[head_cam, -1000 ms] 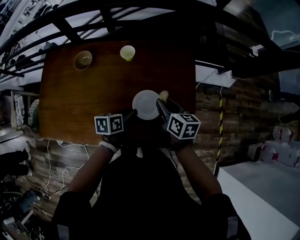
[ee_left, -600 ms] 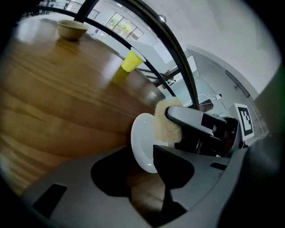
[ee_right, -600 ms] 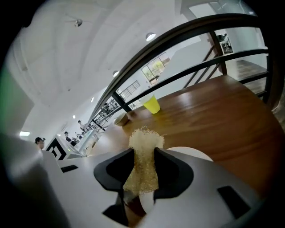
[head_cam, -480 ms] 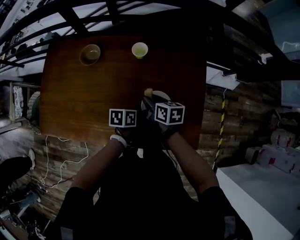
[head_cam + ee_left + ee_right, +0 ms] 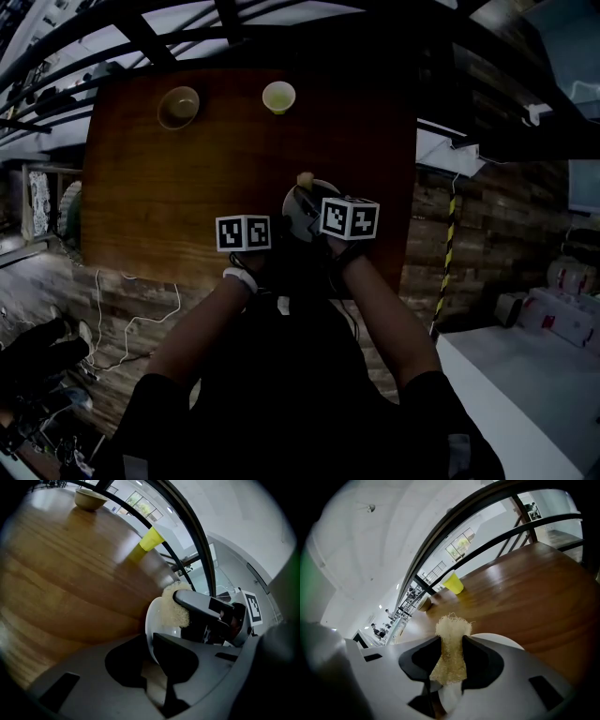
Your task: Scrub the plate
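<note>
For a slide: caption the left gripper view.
Left claw, just closed on a white round plate, steadies it while the right claw holds a pale fibrous scrubber to it.

Big open indoor hall: wooden table [image 5: 187, 187] beside black railing [image 5: 145, 37], high white ceiling [image 5: 370, 536], distant windows [image 5: 461, 541].

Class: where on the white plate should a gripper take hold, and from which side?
Its near rim, from the person's side: the plate is thin, so jaws straddle the edge. The left gripper, jaws just closing, pinches there, leaving its face to the loofah.

free tabletop [image 5: 159, 187] left, cup [image 5: 278, 97], bowl [image 5: 179, 106] beyond plate [image 5: 153, 620]
</note>
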